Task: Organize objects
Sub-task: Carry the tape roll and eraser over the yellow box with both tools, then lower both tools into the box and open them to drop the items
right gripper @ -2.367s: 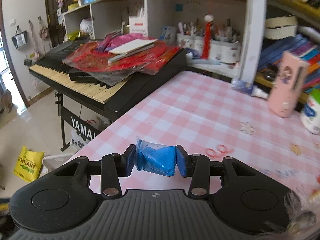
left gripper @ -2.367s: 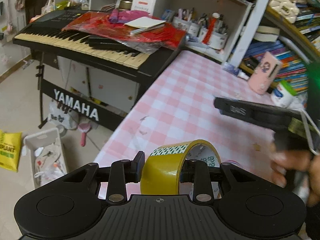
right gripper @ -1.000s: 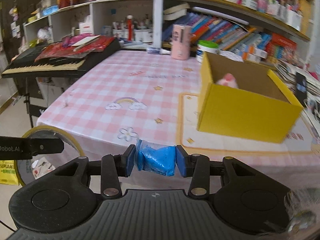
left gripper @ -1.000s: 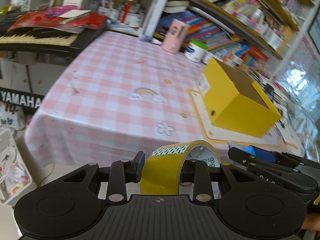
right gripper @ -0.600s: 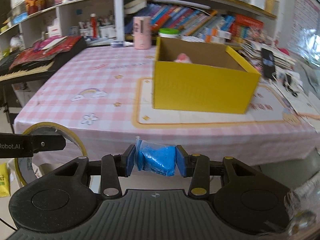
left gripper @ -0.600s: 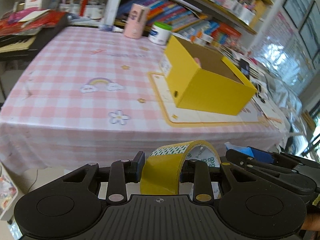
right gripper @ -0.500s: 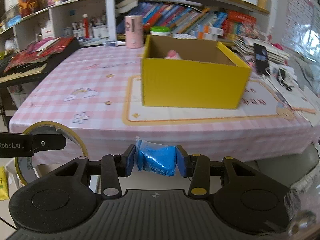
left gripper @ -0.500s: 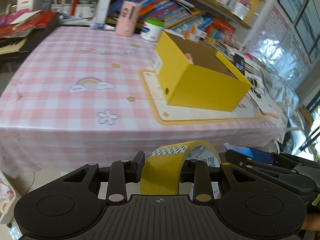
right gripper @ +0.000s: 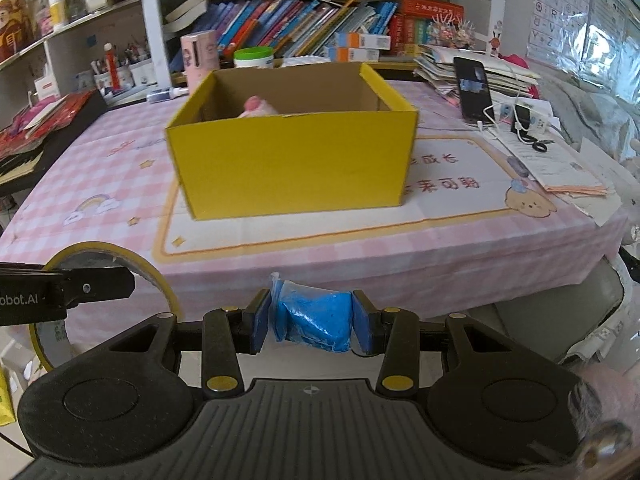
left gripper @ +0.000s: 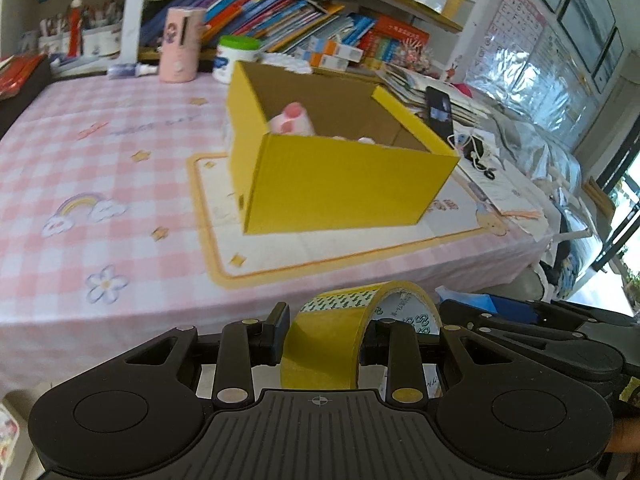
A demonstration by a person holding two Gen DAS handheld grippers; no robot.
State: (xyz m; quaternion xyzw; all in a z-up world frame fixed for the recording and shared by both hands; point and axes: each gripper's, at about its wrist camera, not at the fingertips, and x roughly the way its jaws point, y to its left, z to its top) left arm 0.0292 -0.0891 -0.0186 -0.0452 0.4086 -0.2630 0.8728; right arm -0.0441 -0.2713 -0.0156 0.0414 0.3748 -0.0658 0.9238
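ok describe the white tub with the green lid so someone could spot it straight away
Start at the open yellow box in the middle of the pink checked table, then look past its far wall toward the bookshelf. The white tub stands there just right of the taller pink canister. It is the only squat white container with a bright green lid.

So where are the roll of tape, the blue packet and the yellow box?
roll of tape (left gripper: 324, 344): left wrist view, on its yellow outer band.
blue packet (right gripper: 314, 318): right wrist view, on its middle.
yellow box (right gripper: 292, 164): right wrist view, on its front wall.
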